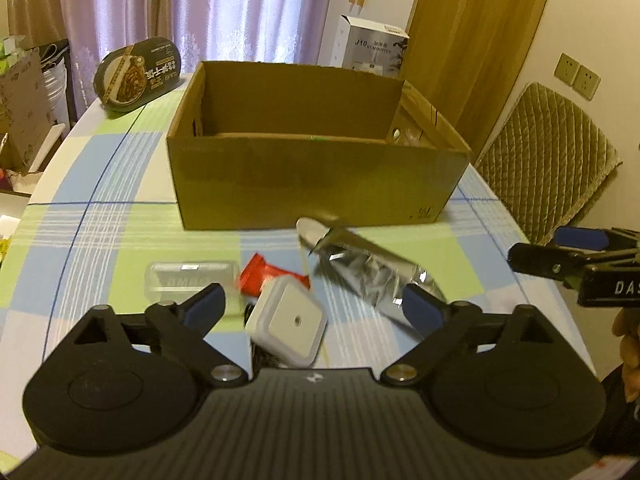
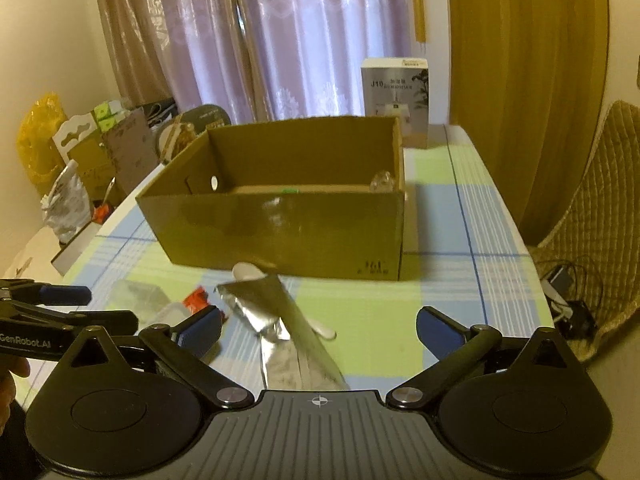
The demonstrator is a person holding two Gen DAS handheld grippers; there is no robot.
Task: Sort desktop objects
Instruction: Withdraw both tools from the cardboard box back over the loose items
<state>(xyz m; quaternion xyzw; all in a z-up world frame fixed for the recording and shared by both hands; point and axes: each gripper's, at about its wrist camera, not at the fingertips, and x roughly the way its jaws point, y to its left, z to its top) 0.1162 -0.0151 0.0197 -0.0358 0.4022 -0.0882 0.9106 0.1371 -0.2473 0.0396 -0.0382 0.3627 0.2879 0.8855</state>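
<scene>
Cardboard box [image 1: 312, 178] is taken as the landmark; it stands open-topped on the checked counter [image 1: 120, 216], with a small clear item visible in its right inner corner. In front of the box, a crumpled silver foil packet [image 1: 372, 272] lies on the counter, with a white spoon-like piece [image 1: 310, 228] at its box end. Left of the packet, still in front of the box, a red wrapper [image 1: 260, 276], a clear plastic case [image 1: 188, 278] and a white square device [image 1: 288, 324] are seen close together. Left tongs [image 1: 316, 306] are spread wide and empty above the white device. Right tongs [image 2: 320, 330] are also spread wide, nothing gripped, over the foil packet. Behind the box, a white carton [image 1: 372, 50] and a dark oval tray [image 1: 138, 72] are noted.
</scene>
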